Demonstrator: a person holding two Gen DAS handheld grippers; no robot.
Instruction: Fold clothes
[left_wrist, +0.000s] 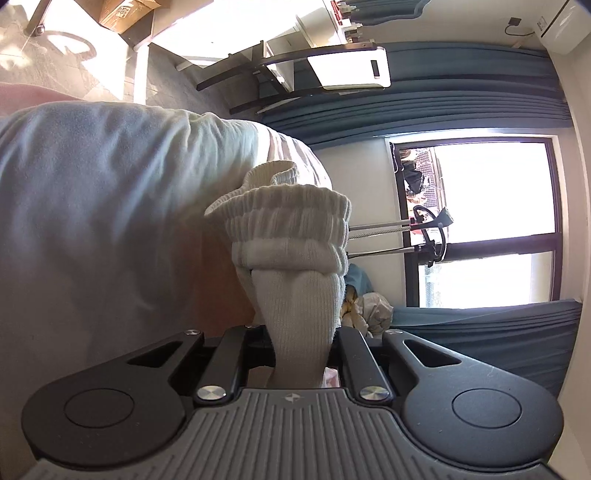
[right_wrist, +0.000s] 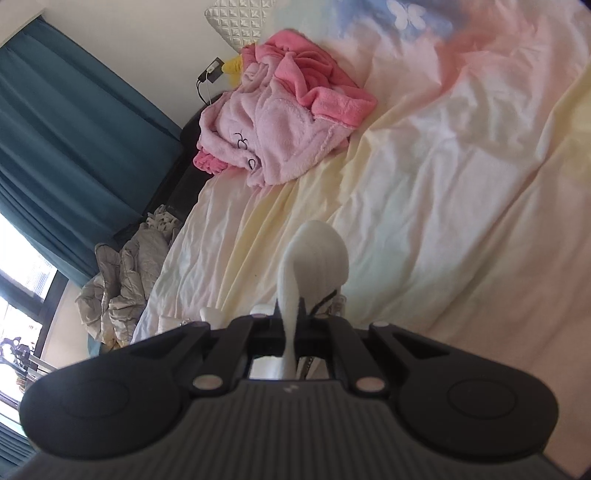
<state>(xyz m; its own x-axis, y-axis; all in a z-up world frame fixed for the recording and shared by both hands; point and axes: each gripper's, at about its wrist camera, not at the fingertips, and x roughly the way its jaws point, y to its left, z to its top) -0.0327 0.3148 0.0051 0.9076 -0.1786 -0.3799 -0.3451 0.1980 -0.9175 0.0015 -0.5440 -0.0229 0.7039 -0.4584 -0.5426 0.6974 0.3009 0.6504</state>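
Left wrist view: left gripper clamped on a cream ribbed sock, cuff bunched ahead of the fingers, lifted beside a pale sheet. Right wrist view: right gripper pinching a white sock end above the bed. Judged early in the task: sock held aloft, not laid folded; pink robe heaped, unfolded, well apart.

Sock hides left hand-held gripper fingertips; sleeve cut off
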